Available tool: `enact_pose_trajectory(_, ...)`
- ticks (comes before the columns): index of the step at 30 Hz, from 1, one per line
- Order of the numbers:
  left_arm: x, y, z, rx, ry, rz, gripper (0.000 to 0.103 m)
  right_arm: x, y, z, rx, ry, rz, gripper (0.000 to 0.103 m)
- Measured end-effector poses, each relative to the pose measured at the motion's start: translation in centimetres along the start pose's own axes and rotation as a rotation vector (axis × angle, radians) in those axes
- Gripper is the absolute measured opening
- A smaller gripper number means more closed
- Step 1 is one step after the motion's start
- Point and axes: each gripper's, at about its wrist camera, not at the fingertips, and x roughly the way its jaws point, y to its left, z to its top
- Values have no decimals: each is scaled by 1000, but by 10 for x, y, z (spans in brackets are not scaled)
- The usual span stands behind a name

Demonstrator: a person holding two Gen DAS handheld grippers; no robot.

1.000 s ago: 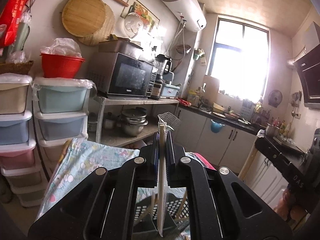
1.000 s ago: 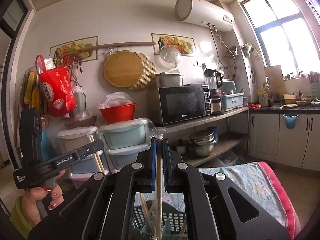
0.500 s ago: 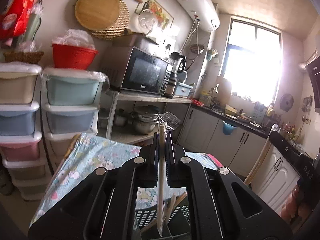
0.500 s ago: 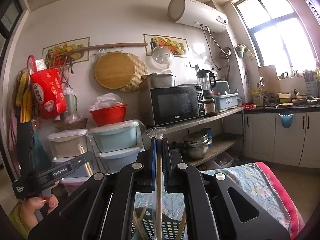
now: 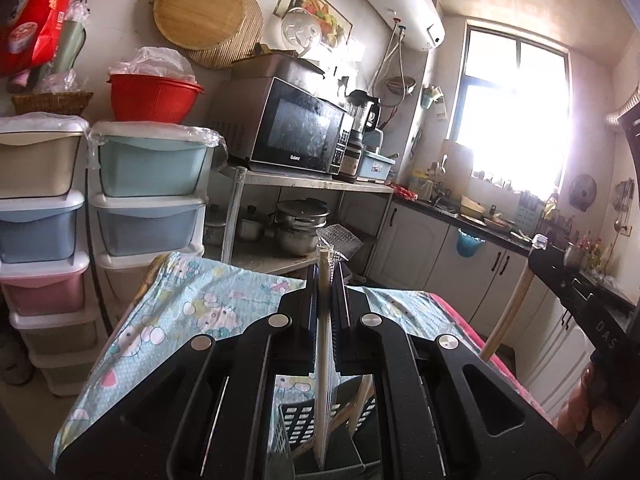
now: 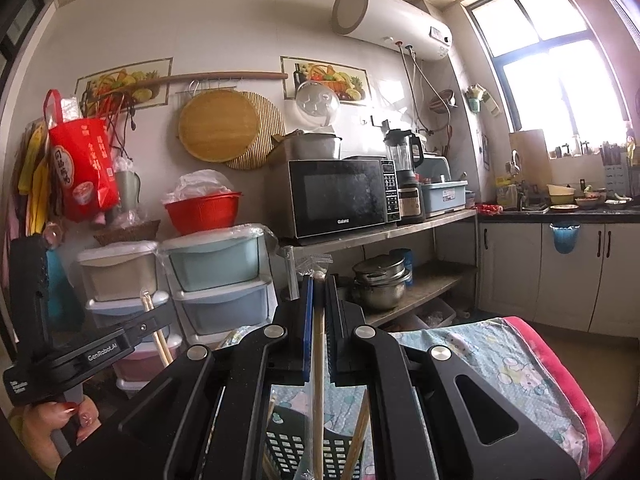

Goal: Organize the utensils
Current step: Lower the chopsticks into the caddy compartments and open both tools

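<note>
1. Over the black slotted basket [image 5: 298,420], my left gripper [image 5: 325,300] is clamped on upright wrapped chopsticks [image 5: 322,360].
2. Right gripper [image 6: 318,312] pinches a second wrapped pair [image 6: 318,380], tip down in the basket [image 6: 288,448].
3. Basket sits on the cartoon-print cloth [image 5: 192,312].

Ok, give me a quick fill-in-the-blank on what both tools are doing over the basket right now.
1. Each tool, left and right, is shut on plastic-wrapped ____.
2. Below both tools sits a dark slotted ____.
3. The cloth under the basket is printed with cartoon ____.
4. The red bowl rests on stacked ____.

Missing words: chopsticks; basket; cats; drawers
</note>
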Motion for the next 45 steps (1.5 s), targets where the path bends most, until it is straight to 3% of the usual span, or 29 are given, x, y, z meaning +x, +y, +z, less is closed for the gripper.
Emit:
enact_pose_trajectory(10, 6, -3, -21, 11, 27, -14, 3, 7, 6, -20, -28, -13, -7, 6)
enact_pose_trajectory(29, 7, 0, -44, -1, 84, -11, 3, -2, -11, -44, 52, 42, 11, 11)
enact_pose_trajectory(35, 6, 4, -47, -15, 95, -6, 12, -4, -12, -48, 57, 60, 4, 13)
enact_pose_trajectory(45, -2, 13, -53, -50, 102, -19, 48, -12, -13, -56, 62, 91, 18, 29)
